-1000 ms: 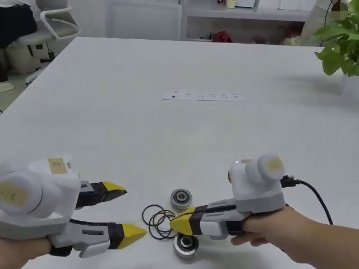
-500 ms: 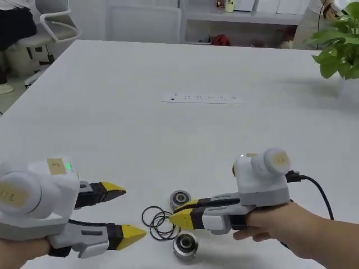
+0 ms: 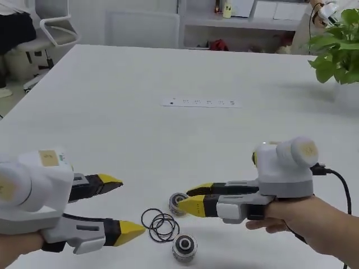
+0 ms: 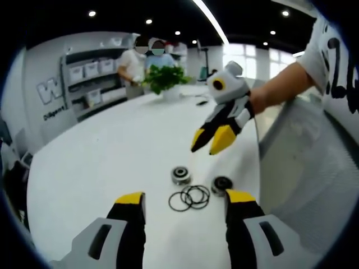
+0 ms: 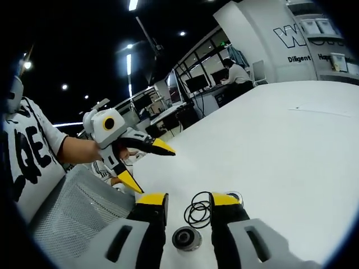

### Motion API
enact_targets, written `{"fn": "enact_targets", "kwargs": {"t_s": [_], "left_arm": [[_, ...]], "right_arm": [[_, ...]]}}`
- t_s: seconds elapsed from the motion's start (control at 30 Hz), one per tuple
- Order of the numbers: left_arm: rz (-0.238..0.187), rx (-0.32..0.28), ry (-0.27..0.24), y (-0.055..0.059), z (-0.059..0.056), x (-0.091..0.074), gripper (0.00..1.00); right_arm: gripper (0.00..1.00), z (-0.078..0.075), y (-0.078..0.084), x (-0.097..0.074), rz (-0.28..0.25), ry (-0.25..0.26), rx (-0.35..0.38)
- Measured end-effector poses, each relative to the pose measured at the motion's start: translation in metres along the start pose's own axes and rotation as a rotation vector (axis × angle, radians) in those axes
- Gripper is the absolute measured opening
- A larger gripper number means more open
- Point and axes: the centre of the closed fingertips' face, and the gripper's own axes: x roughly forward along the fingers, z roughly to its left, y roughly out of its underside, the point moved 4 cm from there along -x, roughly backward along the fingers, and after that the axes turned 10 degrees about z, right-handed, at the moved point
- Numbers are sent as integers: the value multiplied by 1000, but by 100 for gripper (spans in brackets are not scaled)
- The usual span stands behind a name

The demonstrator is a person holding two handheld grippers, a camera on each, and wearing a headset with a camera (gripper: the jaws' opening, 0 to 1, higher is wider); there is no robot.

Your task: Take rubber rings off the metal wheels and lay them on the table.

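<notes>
**Pin the wheel, peel the ring**

On the bench the left claw gapes wide at near left. The right claw, narrowly apart, hovers above the far wheel. The near wheel sits nearby, with loose rings just left. Best to brace one wheel and hook gently.

**Around the work: sockets, a plant, shelves, chairs**

A white socket strip lies flat in the middle distance. A leafy green plant stands at the far right. In the left gripper view two people stand behind it, beside wall shelves of bins. A white office chair sits far left. A low shelf holding a red object runs along the back. In the right gripper view a person sits at monitors.
</notes>
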Motion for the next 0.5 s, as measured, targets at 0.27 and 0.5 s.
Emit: {"fn": "enact_targets", "kwargs": {"t_s": [0.27,0.5], "left_arm": [[-6,-5,-10,-1,1,-7,59],[-11,-1,-14,-4,-1,-10,61]], "right_arm": [[39,3,-4,-23,-18,60,-93],[46,4,7,-39,7,116,-139]]}}
